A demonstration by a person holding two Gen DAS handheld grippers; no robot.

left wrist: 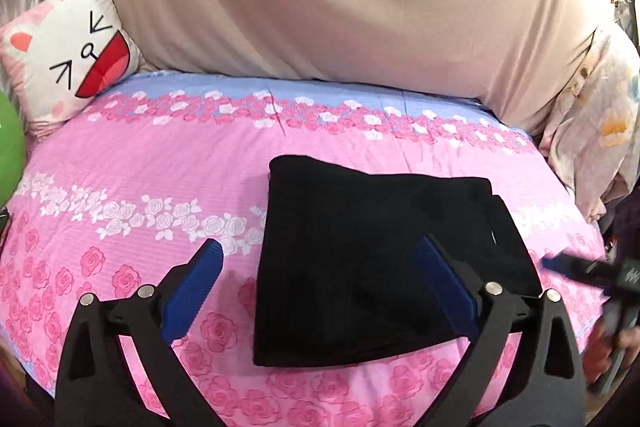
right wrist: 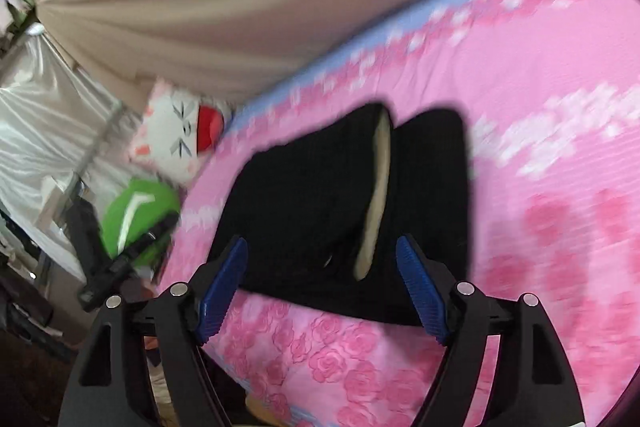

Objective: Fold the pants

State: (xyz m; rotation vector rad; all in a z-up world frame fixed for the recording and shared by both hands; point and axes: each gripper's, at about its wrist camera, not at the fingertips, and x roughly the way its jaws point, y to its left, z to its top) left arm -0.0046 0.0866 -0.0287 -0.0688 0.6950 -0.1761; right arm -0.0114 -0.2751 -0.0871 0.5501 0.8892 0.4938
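the bed (left wrist: 120, 163), under a pink rose-print sheet, carries the black pants (left wrist: 360, 267) as a compact folded stack near its front edge; that soft, springy surface could let the layers slump if nudged. from the right wrist view the stack shows a gap with pale lining (right wrist: 378, 195), so the top layers look loosely set and might spring apart. the left gripper (left wrist: 320, 279) is released, fingers spread and holding nothing, one finger just over the stack's edge: it could snag the cloth in pulling away. the right gripper (right wrist: 322, 267) is likewise spread and empty near the stack's near edge, with the same snag risk.
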